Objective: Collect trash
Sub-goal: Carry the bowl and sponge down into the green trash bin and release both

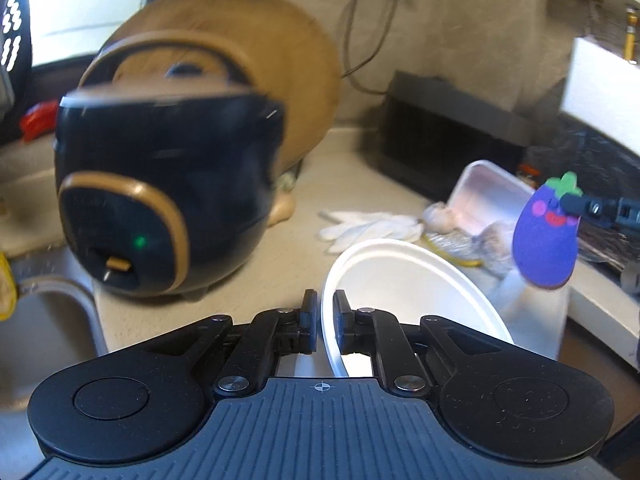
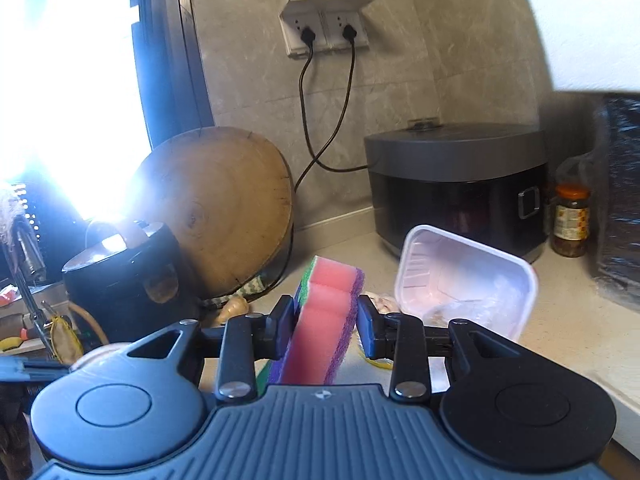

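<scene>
Spanning both views, the beige tabletop (image 2: 560, 320) runs back to a grey marble-look wall carrying a double socket (image 2: 326, 20) with two black plugs inserted. A round wooden chopping board (image 2: 224, 204) leans upright against that wall, and a dark blue rice cooker with gold trim (image 1: 160, 184) stands directly in front of it beside the sink (image 1: 48, 320). A second, grey rice cooker (image 2: 456, 184) sits further right against the wall, with a labelled jar (image 2: 570, 220) just beside it. A white foam tray (image 2: 464, 276) is tilted up on its edge near that cooker, with clear wrapping bunched at its base. The left gripper (image 1: 327, 312) is pressed nearly together, pinching the rim of a white disposable bowl (image 1: 408, 296), which is held tilted above the tabletop. A pair of white gloves (image 1: 368, 228) lies flat on the tabletop just beyond the bowl. The right gripper (image 2: 326, 320) is clamped across an eggplant-shaped sponge (image 2: 324, 336), purple-faced with a pink core and green top, held clear of the tabletop; the left wrist view shows its smiling printed face (image 1: 548, 236).
</scene>
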A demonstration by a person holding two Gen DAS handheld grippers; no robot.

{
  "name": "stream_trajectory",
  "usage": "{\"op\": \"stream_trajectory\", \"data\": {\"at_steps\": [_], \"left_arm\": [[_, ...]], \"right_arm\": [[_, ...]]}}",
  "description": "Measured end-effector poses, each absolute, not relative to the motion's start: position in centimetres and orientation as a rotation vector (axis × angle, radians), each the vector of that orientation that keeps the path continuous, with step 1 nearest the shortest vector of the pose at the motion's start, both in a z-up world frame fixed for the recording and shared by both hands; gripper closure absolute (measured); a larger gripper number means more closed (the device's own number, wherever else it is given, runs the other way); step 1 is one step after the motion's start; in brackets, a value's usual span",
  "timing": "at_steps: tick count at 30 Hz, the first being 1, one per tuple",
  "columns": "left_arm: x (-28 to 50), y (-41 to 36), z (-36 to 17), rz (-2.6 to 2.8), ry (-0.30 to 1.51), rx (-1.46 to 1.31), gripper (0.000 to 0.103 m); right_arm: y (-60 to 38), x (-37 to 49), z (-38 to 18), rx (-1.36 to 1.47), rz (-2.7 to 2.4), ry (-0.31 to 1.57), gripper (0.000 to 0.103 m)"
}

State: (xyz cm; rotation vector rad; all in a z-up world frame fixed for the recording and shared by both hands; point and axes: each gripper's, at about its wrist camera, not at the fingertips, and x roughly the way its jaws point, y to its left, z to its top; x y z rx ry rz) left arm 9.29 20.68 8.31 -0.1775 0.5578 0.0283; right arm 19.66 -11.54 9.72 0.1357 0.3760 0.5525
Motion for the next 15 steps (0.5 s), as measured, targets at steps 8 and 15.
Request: {"op": "stream_trajectory", "data": {"at_steps": [8,15], "left_arm": [[7.3,12.1,12.3,-0.135,0.453,-0.079,0.091],[8.8,-0.2,5.0,-0.429,0.602,-0.049,0.091]], "right_arm": [[-21.2,13.0,8.0,0.161,0.413,0.311,0.070],[-29.9,7.4,1.8,0.078,0.172,0.334,0.070]]}}
